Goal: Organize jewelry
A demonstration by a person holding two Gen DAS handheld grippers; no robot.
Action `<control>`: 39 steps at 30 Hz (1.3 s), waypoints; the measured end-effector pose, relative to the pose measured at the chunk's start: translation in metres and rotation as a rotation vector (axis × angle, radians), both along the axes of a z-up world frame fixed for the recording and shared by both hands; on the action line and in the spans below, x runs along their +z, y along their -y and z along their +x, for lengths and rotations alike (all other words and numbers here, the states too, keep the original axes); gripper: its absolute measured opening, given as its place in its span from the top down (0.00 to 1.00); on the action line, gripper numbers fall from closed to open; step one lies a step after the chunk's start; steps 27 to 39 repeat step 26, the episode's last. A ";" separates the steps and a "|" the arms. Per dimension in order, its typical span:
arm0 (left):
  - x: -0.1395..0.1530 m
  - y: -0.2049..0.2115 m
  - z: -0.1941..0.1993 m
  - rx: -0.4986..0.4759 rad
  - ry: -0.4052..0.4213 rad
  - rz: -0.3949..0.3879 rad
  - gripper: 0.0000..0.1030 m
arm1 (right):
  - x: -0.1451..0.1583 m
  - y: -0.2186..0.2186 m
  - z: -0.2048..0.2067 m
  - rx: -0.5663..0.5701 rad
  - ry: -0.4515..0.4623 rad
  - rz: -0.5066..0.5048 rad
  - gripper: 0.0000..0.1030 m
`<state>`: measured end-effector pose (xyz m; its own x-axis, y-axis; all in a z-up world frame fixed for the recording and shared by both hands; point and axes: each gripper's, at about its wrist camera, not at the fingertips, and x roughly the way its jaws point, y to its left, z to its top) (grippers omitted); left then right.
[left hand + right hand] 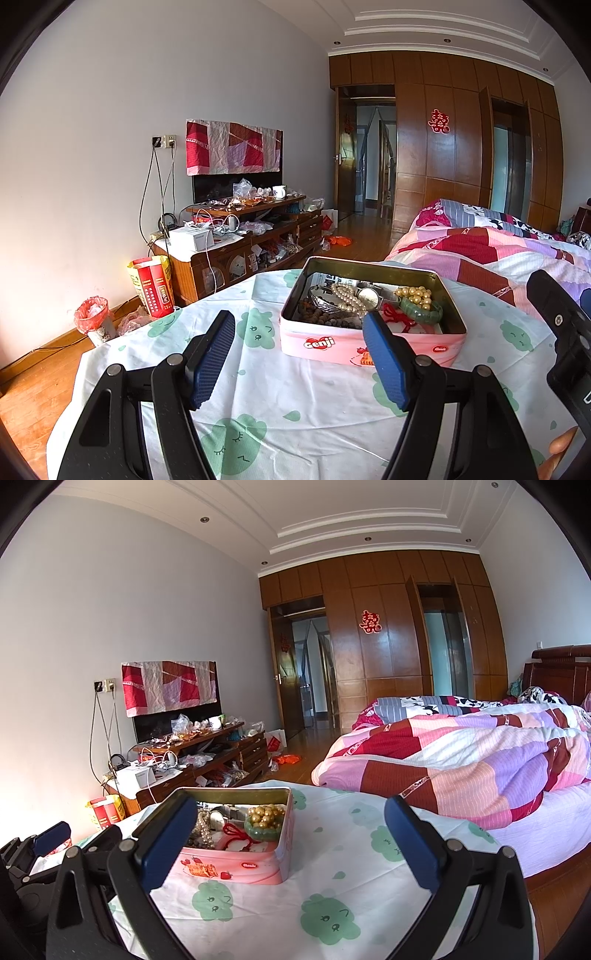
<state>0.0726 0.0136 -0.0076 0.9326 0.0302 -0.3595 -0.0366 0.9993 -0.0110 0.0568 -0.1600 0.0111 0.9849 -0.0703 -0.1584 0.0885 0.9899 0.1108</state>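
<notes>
The pink Cenji tin [369, 332] stands lidless on the cloth-covered bench [295, 398] with all the jewelry piled inside: a pearl strand [347, 297], a wristwatch [369, 297], a jade bangle [421, 312] ringed around gold beads [415, 295], and a red cord [397, 317]. Both the left tongs [299, 350] and the right tongs [291, 836] gape wide with nothing between them, just short of the tin. Whether this pile awaits sorting or is already gathered I cannot tell; any pick should take one loose top piece, pinched clear of tangled strands.

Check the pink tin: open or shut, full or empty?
Open, no lid on the pink tin; pearl necklace, watch and green bangle lie inside.
</notes>
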 end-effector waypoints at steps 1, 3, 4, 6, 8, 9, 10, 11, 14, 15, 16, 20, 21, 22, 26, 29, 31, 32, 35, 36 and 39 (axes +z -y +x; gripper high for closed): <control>0.000 0.000 0.000 0.001 -0.002 -0.001 0.30 | 0.000 0.000 0.000 0.000 -0.001 -0.001 0.00; 0.001 -0.002 0.000 0.001 -0.005 -0.007 0.30 | 0.000 0.000 0.000 0.001 -0.001 -0.001 0.00; 0.001 -0.003 0.001 -0.001 -0.008 -0.011 0.30 | 0.000 0.000 0.000 0.001 -0.001 -0.001 0.00; 0.001 -0.003 0.001 0.003 -0.013 -0.013 0.30 | 0.000 0.000 0.000 0.001 -0.001 -0.001 0.00; 0.001 -0.002 0.001 0.009 -0.011 -0.008 0.30 | 0.000 0.000 0.000 0.000 -0.001 -0.001 0.00; 0.001 -0.001 0.001 0.010 -0.010 -0.005 0.30 | 0.000 0.000 0.000 0.000 -0.001 0.000 0.00; 0.002 0.000 0.001 0.014 -0.006 -0.002 0.30 | 0.000 0.000 0.000 0.000 -0.001 0.000 0.00; 0.002 0.000 0.001 0.016 -0.004 -0.001 0.30 | 0.000 0.000 0.000 0.000 -0.001 0.000 0.00; 0.002 0.001 0.000 0.013 -0.001 -0.003 0.30 | 0.000 0.000 0.000 0.000 -0.001 0.000 0.00; 0.002 0.002 0.001 0.011 -0.004 -0.003 0.30 | 0.000 0.000 0.000 0.000 -0.001 0.000 0.00; 0.002 0.002 0.001 0.007 -0.007 -0.005 0.30 | 0.000 0.000 0.000 0.000 -0.002 0.000 0.00; 0.000 0.000 0.002 -0.016 -0.014 -0.024 0.30 | 0.000 0.000 0.000 0.000 -0.003 0.000 0.00; 0.000 0.001 0.002 -0.021 -0.015 -0.029 0.30 | 0.000 0.000 0.000 0.000 -0.003 0.000 0.00; 0.000 0.000 0.003 -0.018 -0.016 -0.028 0.30 | 0.000 0.000 0.000 0.000 -0.005 0.000 0.00; -0.001 0.003 0.004 -0.014 -0.018 -0.017 0.30 | -0.003 0.002 0.000 -0.006 -0.011 0.004 0.00; -0.001 0.003 0.004 -0.014 -0.018 -0.017 0.30 | -0.003 0.002 0.000 -0.006 -0.011 0.004 0.00; -0.001 0.003 0.004 -0.014 -0.018 -0.017 0.30 | -0.003 0.002 0.000 -0.006 -0.011 0.004 0.00; -0.001 0.003 0.004 -0.014 -0.018 -0.017 0.30 | -0.003 0.002 0.000 -0.006 -0.011 0.004 0.00; -0.001 0.003 0.004 -0.014 -0.018 -0.017 0.30 | -0.003 0.002 0.000 -0.006 -0.011 0.004 0.00; -0.001 0.003 0.004 -0.014 -0.018 -0.017 0.30 | -0.003 0.002 0.000 -0.006 -0.011 0.004 0.00; -0.001 0.003 0.004 -0.014 -0.018 -0.017 0.30 | -0.003 0.002 0.000 -0.006 -0.011 0.004 0.00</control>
